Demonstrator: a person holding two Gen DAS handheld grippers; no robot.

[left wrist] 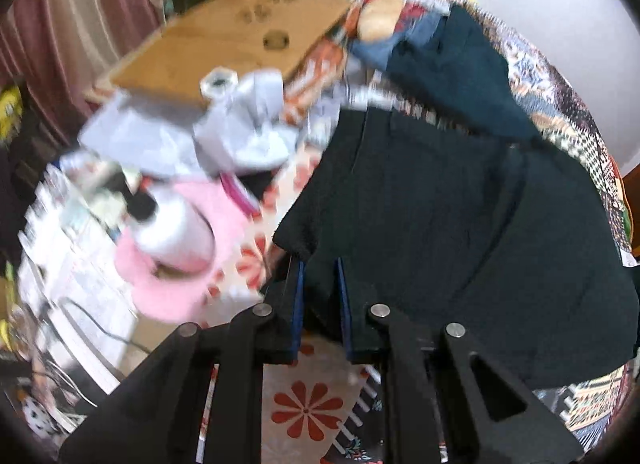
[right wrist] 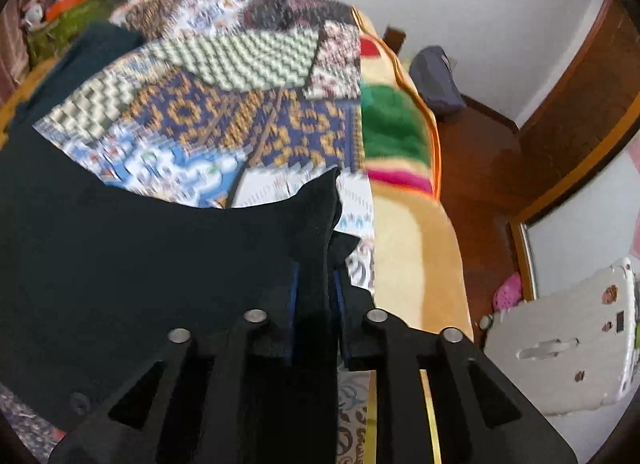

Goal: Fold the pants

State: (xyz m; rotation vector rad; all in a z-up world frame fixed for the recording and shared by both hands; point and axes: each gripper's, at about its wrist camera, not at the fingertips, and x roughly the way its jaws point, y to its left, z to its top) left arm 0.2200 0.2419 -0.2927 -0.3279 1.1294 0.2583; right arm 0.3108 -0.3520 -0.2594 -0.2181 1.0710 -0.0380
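Dark pants (left wrist: 440, 223) lie spread over a patchwork bedcover (left wrist: 560, 103), one leg running off toward the far wall. In the left wrist view, my left gripper (left wrist: 319, 264) is shut on the near left corner of the pants, with cloth pinched between its blue pads. In the right wrist view the same pants (right wrist: 140, 264) fill the left half. There my right gripper (right wrist: 316, 270) is shut on a raised, bunched corner of the dark cloth, which stands up in a peak between the fingers. Both views are blurred.
A cardboard box (left wrist: 224, 43), crumpled grey cloth (left wrist: 240, 127) and a white bottle (left wrist: 176, 232) on pink cloth sit left of the pants. A striped fleece blanket (right wrist: 396, 131) edges the bed on the right, beside a wooden frame (right wrist: 480, 167) and a white plastic stool (right wrist: 568, 348).
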